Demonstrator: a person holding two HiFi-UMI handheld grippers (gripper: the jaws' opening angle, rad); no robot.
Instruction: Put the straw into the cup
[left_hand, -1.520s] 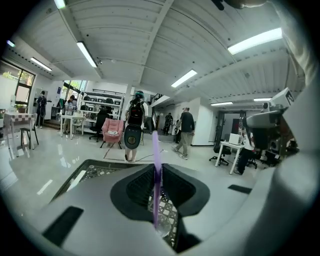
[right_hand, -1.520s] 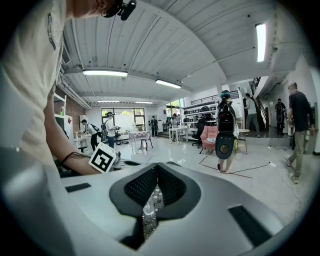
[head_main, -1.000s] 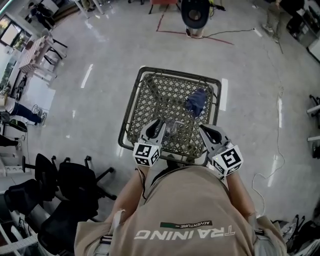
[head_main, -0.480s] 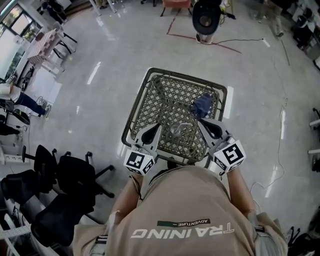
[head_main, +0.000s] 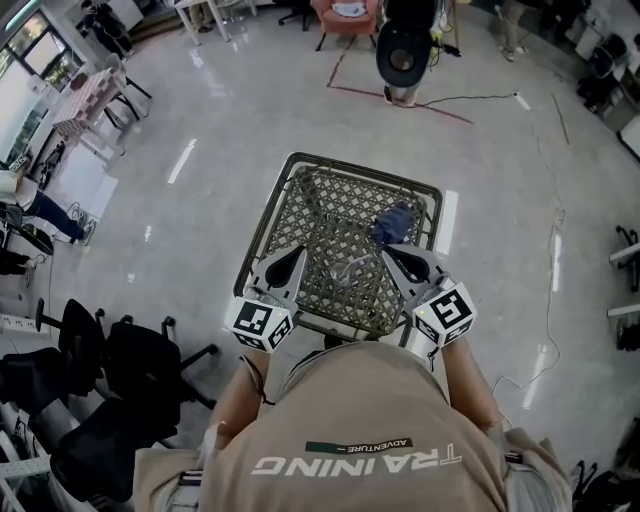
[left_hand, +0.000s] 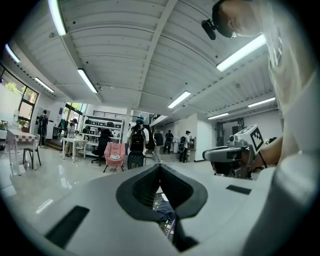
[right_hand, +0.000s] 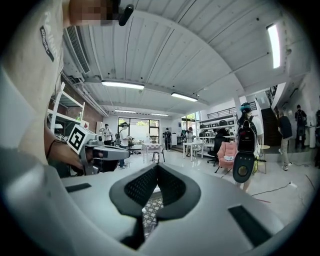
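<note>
A clear plastic cup (head_main: 351, 269) stands on the lattice-topped table (head_main: 330, 205), near its front edge. A blue bundle (head_main: 395, 221) lies on the table's right side. My left gripper (head_main: 291, 260) hovers over the front left of the table, left of the cup, with its jaws together and nothing in them. My right gripper (head_main: 391, 254) is just right of the cup, below the blue bundle, also shut and empty. In the left gripper view (left_hand: 160, 166) the blue bundle (left_hand: 164, 210) and a thin pale stick (left_hand: 173, 228), possibly the straw, show between the jaws. The right gripper view (right_hand: 157, 168) shows only lattice.
Black office chairs (head_main: 120, 370) stand on the floor at the lower left. A black round fan (head_main: 404, 55) and a pink chair (head_main: 345, 12) are beyond the table, with a cable (head_main: 545, 310) on the floor to the right. People stand far off.
My left gripper has drawn left and back, away from the cup, towards the table's front left corner. The right gripper has stayed beside the cup. The head camera has shifted slightly.
</note>
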